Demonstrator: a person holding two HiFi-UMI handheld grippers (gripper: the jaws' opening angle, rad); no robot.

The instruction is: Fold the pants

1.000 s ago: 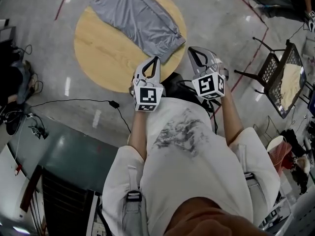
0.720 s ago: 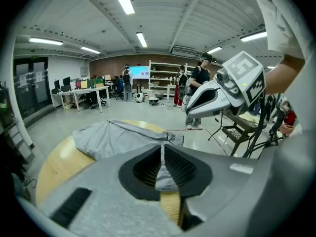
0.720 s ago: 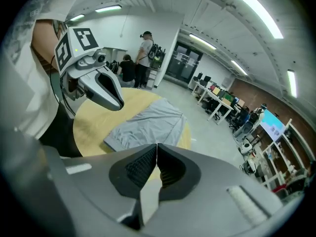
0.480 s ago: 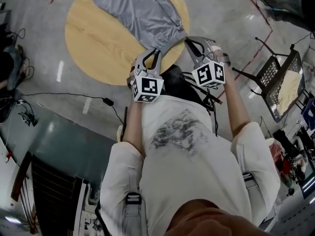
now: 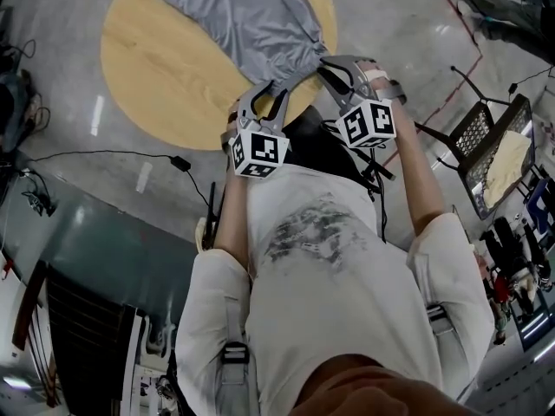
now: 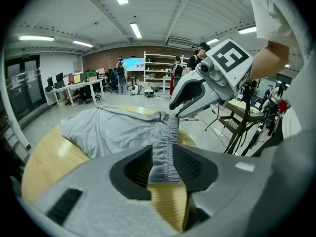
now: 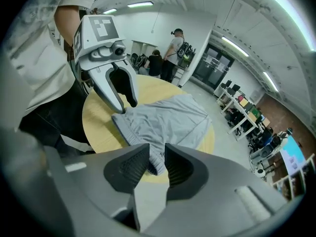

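Observation:
Grey pants (image 5: 251, 24) lie flat across a round wooden table (image 5: 156, 68), their elastic waistband (image 6: 170, 142) at the table's near edge. My left gripper (image 5: 273, 92) hovers over the waistband's left corner; its jaws have just been opening and stand open, and the waistband shows through the gap, untouched. My right gripper (image 5: 327, 66) is at the waistband's right corner, its jaws also just opened, with the grey hem (image 7: 155, 159) visible between them and not pinched. Each gripper view shows the other gripper: the right gripper (image 6: 174, 112) and the left gripper (image 7: 127, 104) point down at the fabric.
A black mesh chair (image 5: 490, 146) stands to the right of the table. A black cable (image 5: 130, 159) trails over the floor to the left. Desks, shelves and people (image 6: 177, 68) are far behind the table.
Both grippers have sunk toward the waistband end of the pants, and their jaws have gone from shut to open. The right gripper has also rolled.

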